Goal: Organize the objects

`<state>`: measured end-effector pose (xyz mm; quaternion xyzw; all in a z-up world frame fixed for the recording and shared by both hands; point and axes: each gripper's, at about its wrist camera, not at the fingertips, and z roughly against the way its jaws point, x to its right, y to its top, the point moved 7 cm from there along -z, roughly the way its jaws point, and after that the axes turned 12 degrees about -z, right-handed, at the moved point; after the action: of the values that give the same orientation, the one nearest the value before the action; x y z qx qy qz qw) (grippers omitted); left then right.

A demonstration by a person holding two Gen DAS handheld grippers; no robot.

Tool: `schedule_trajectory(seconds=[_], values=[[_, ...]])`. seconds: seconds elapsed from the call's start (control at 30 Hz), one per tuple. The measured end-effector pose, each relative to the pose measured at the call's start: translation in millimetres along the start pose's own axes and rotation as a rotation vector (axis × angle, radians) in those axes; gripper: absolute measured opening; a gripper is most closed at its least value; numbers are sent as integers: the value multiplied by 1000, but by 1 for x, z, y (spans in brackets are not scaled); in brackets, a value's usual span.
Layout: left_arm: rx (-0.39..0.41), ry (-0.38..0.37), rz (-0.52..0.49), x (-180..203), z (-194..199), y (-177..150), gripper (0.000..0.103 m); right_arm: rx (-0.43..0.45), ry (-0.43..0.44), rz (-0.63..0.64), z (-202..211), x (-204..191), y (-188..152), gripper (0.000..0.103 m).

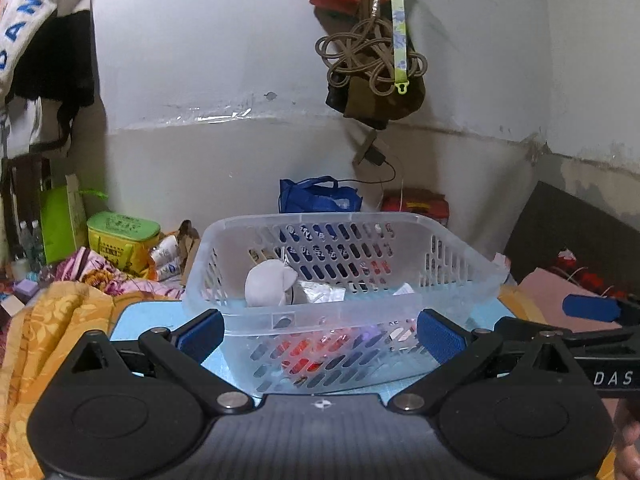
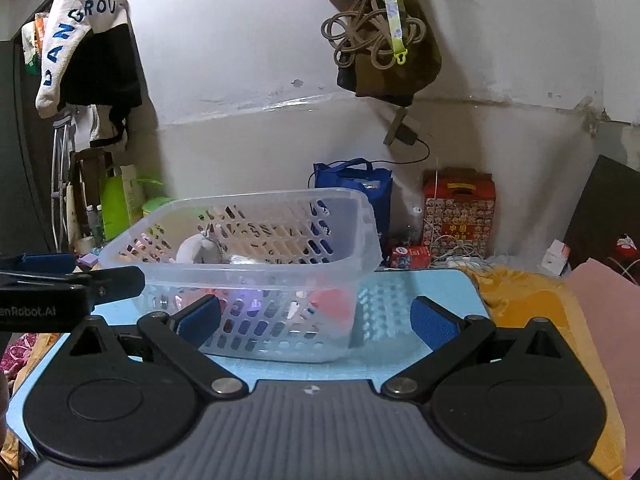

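Note:
A clear perforated plastic basket (image 1: 320, 316) stands on a light blue mat (image 1: 140, 316); it also shows in the right wrist view (image 2: 256, 280). Inside lie a white soft toy (image 1: 268, 282), a silvery packet (image 1: 320, 292) and something red low down (image 1: 304, 356). My left gripper (image 1: 320, 336) is open and empty, its blue pads either side of the basket's near wall. My right gripper (image 2: 316, 320) is open and empty, in front of the basket's right corner. Each gripper shows at the edge of the other's view.
A blue bag (image 2: 356, 188) and a red patterned box (image 2: 460, 208) stand against the wall behind. A green tin (image 1: 120, 236) and bottles sit at the left. Orange cloth (image 1: 52, 328) lies left of the mat, pink board (image 2: 608, 320) at the right. Cords hang above (image 1: 372, 56).

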<state>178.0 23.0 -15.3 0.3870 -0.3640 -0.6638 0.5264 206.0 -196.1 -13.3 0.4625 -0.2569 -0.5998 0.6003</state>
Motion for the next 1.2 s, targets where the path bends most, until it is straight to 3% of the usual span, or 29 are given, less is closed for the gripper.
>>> schedule_trajectory(seconds=[1.2], values=[[-25,24,-15,-4,1,-9,103,-29,-8,-4,-1,7,-9,103]])
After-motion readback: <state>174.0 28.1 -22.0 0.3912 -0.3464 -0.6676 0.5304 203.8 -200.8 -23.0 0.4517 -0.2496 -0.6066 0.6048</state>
